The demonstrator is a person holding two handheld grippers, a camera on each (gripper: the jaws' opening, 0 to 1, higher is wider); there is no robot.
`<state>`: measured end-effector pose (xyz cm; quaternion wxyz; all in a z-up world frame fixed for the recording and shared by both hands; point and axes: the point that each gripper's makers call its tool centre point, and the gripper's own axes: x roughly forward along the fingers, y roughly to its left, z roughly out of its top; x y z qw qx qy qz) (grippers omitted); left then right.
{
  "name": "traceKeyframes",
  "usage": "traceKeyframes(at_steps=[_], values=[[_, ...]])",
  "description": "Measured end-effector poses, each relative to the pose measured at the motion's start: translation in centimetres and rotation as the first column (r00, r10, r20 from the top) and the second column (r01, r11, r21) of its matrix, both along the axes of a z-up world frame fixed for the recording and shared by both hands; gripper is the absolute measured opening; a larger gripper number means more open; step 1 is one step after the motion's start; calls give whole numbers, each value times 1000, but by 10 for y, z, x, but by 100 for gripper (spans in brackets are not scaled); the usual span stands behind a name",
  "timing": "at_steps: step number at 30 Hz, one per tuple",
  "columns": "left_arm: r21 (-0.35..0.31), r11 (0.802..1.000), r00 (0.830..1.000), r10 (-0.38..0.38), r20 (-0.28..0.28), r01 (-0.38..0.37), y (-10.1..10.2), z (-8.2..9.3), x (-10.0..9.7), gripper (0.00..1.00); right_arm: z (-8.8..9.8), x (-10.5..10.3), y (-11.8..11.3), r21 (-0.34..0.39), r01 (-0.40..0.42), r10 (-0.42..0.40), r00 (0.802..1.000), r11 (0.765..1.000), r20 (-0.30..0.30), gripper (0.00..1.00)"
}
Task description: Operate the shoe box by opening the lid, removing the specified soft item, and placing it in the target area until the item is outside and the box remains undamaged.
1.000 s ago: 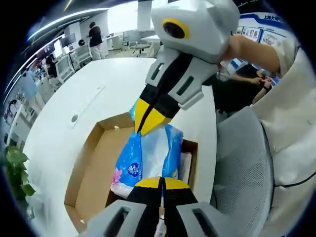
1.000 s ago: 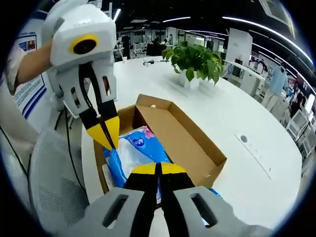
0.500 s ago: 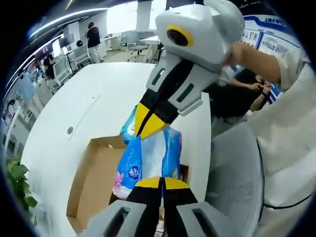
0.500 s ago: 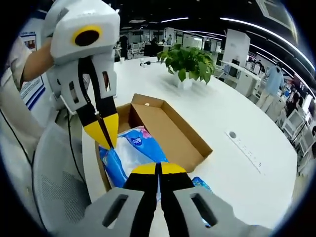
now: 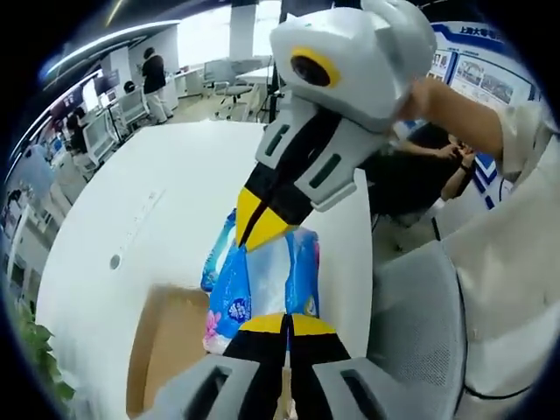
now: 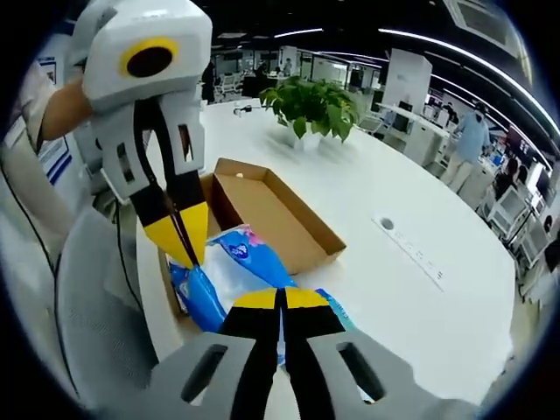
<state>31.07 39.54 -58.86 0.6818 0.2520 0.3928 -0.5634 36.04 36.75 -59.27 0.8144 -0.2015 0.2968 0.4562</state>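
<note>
Blue and white plastic wrap is what both of my tools are pinching: a soft tissue pack (image 5: 262, 284) with a pink flower print near one end. In the left gripper view my left gripper (image 5: 285, 322) has its yellow-tipped jaws pressed together on the near end of the pack, and my right gripper (image 5: 251, 229) reaches in from the far side, its yellow tips clamped on the pack's far end. The pack hangs stretched between the two, lifted above the open shoe box (image 5: 166, 341), whose brown cardboard floor lies below and to the left of it.

In the right gripper view the same hold reads from the other side: my right gripper (image 6: 282, 302) is closed on the near edge of the tissue pack (image 6: 234, 271), and my left gripper (image 6: 186, 243) comes down from the upper left with its tips biting the pack's far-left corner. The shoe box (image 6: 278, 217) sits lidless on the white table (image 6: 420, 289), just beyond the pack, with a second wrapped blue item (image 6: 337, 311) just to the right of my jaws. A potted plant (image 6: 311, 103) stands farther back on the table. A grey mesh chair (image 5: 420, 332) stands at the table's edge on my side.
</note>
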Motion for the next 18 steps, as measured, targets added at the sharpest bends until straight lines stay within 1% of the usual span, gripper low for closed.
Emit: traceKeyframes(at_steps=[6,9,14,18], values=[[-10,1000,1000,-12,3,12,-22,1,5,0,1,5,-22,-7,26,-26,1000,1000,-2,0],[-17,1000,1000,-21,8,21,-33,0,8,0,0,8,-34,-16,25,-25,1000,1000,0,0],[-25,999,999,-34,2,34,-52,-2,12,0,-1,15,-55,-34,42,-42,999,999,3,0],[-32,998,999,-49,1,49,-69,-3,18,0,-1,20,-71,-31,64,-64,998,997,0,0]])
